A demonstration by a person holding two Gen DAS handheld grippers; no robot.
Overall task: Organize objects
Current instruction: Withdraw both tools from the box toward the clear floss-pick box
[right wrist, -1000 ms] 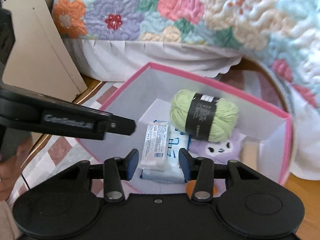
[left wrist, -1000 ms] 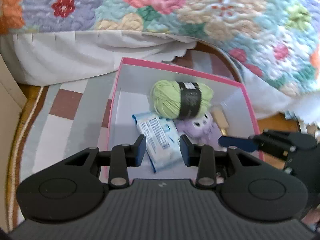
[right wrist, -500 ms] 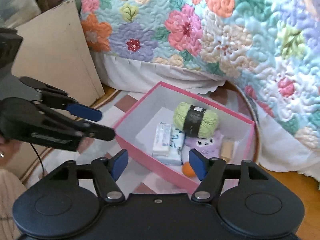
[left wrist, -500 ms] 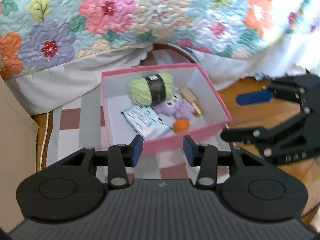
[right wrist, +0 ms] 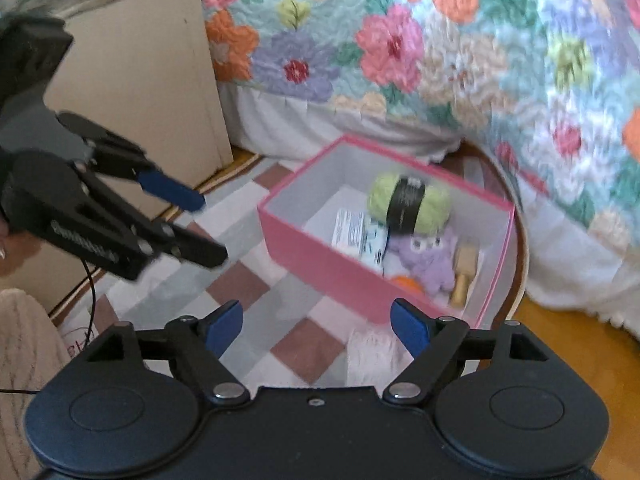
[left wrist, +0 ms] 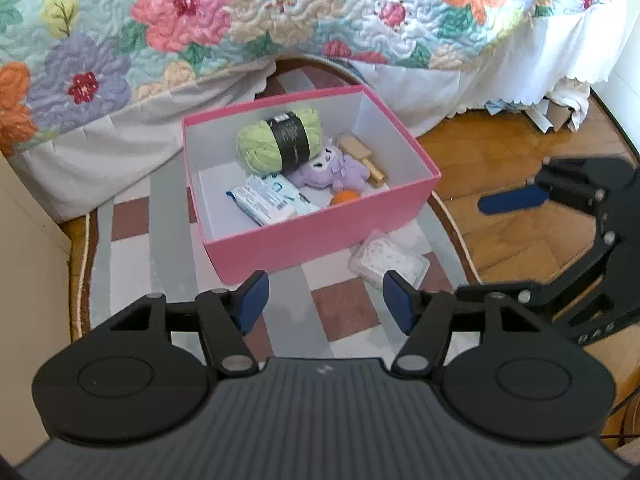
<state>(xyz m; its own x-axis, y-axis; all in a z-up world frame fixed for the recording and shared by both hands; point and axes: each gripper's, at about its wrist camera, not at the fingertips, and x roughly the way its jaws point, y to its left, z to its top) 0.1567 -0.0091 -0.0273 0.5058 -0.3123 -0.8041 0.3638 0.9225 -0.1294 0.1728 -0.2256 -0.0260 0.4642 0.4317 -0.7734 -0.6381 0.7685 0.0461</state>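
Two handheld grippers hover above a checked rug (left wrist: pixel 344 308) of grey, white and brown squares, laid on a wooden floor (left wrist: pixel 500 168) beside a bed draped in a floral quilt (left wrist: pixel 280 8) with a white valance (left wrist: pixel 100 160) beneath it. At the rug's left edge stands a beige board (right wrist: pixel 136 80), upright against the bedside.

On the rug sits an open pink box (left wrist: pixel 320 236) with a white interior. Inside it lie a ball of green yarn (left wrist: pixel 276 140) with a black band, a purple plush toy (left wrist: pixel 336 168) just beside the yarn, a wooden brush (left wrist: pixel 360 152) along the right wall, a small orange ball (left wrist: pixel 345 197) near the front wall, and a blue-and-white tissue pack (left wrist: pixel 264 200) lying flat at the front left.

Outside the box, near its front right corner, a clear packet of white pieces (left wrist: pixel 386 260) rests on the rug.

The left gripper (left wrist: pixel 326 306) has its jaws partly apart, having just been opening, with nothing between them. The right gripper (right wrist: pixel 318 326) stands wider, jaws likewise just opening and empty; the right-wrist view is blurred. Both are clear of the box, on its near side.
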